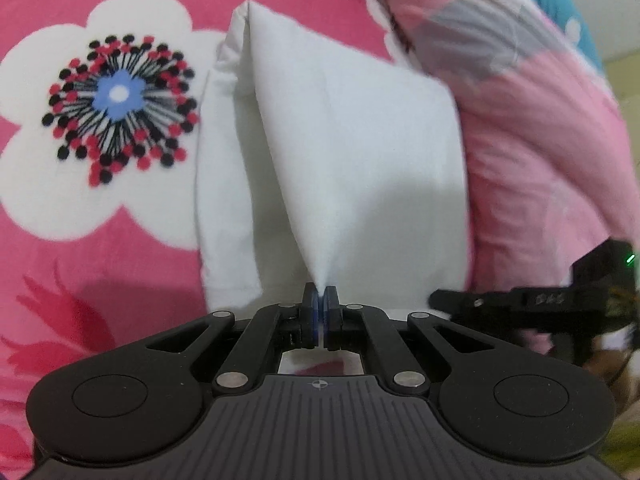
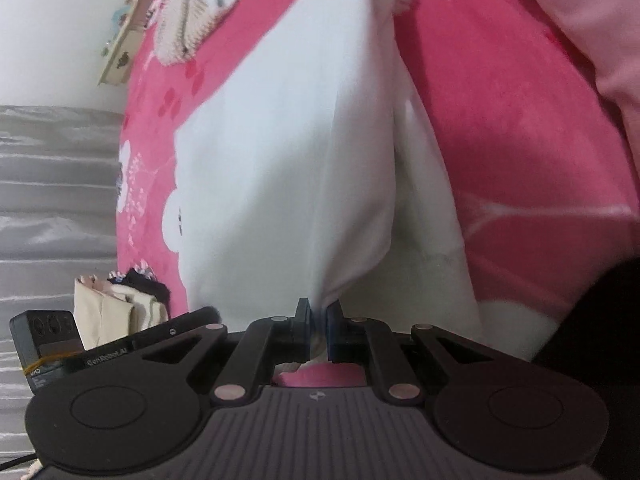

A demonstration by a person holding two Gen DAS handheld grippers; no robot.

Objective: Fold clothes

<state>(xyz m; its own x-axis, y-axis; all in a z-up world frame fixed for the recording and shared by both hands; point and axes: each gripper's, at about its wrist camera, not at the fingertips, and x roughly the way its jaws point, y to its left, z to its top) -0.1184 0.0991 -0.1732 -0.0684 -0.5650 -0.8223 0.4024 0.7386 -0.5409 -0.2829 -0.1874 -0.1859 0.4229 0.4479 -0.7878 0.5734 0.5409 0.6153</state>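
Both grippers, left [image 1: 320, 300] and right [image 2: 319, 312], pinch the smooth white cotton garment [image 1: 340, 152] between their fingers over a fleecy pink floral blanket [image 1: 80, 260]; lettering on the neighbouring gripper is blurred

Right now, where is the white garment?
The white garment lies mid-frame on the pink floral blanket, pinched by both tools, with a pink quilt at its right.

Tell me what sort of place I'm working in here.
Most likely a bedroom at home, working on a bed: the white garment lies on a pink floral blanket, a pink quilt is bunched beside it, and folded clothes sit at the edge.
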